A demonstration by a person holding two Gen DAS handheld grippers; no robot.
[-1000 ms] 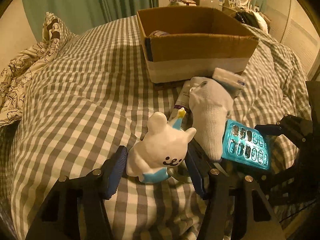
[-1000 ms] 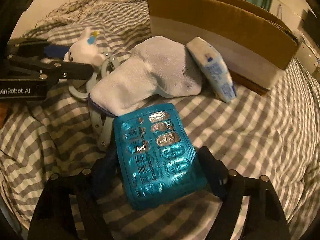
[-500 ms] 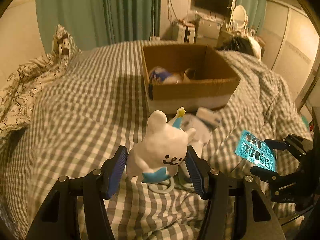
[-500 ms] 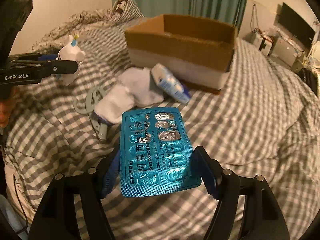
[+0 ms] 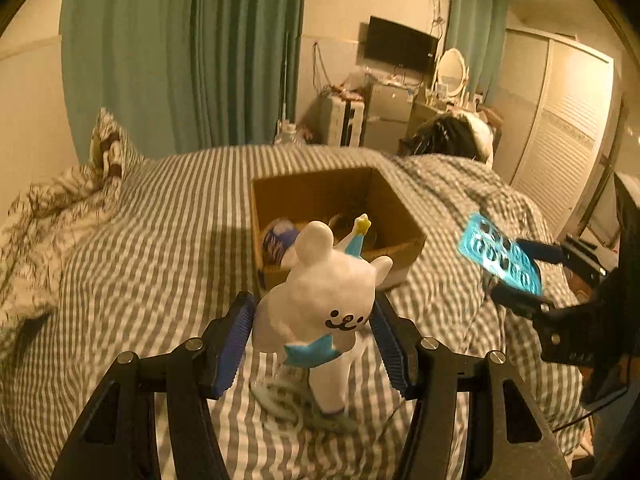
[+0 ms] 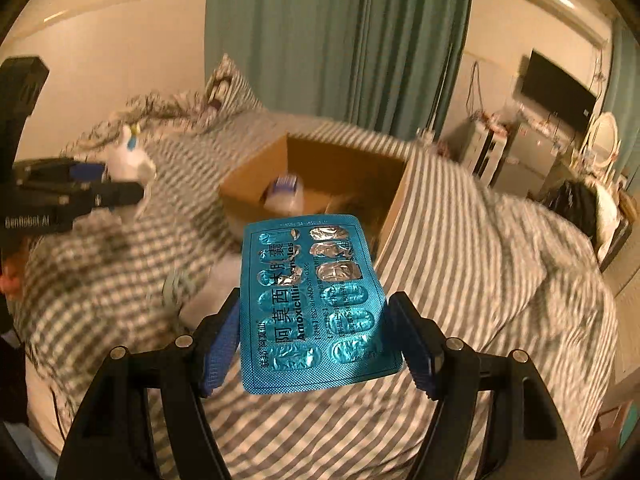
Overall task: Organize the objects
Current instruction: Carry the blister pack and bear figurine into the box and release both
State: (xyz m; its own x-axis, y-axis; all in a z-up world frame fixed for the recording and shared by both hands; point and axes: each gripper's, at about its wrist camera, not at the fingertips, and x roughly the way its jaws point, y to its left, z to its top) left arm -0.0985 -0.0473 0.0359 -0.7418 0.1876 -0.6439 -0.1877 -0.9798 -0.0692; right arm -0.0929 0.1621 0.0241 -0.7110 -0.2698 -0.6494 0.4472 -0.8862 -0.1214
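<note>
My left gripper point(image 5: 312, 340) is shut on a white bear figurine point(image 5: 324, 292) with a blue star and a party hat, held high above the checked bed. My right gripper point(image 6: 316, 340) is shut on a blue pill blister pack point(image 6: 314, 304), also lifted; the pack shows in the left wrist view point(image 5: 500, 256) at the right. The open cardboard box point(image 5: 400, 216) sits on the bed ahead, also in the right wrist view point(image 6: 256, 172), with a blue-and-white item point(image 6: 284, 188) inside. The figurine shows at the left of the right wrist view point(image 6: 128, 156).
A white sock point(image 5: 328, 384) and a grey clip point(image 5: 280, 400) lie on the checked duvet point(image 5: 160, 260) below the left gripper. A pillow point(image 5: 108, 148) lies at the far left. Green curtains, a desk with a mirror and a wardrobe stand beyond the bed.
Both grippers have risen well above the bed with their objects. The box now looks smaller and lower, and its inside is in view.
</note>
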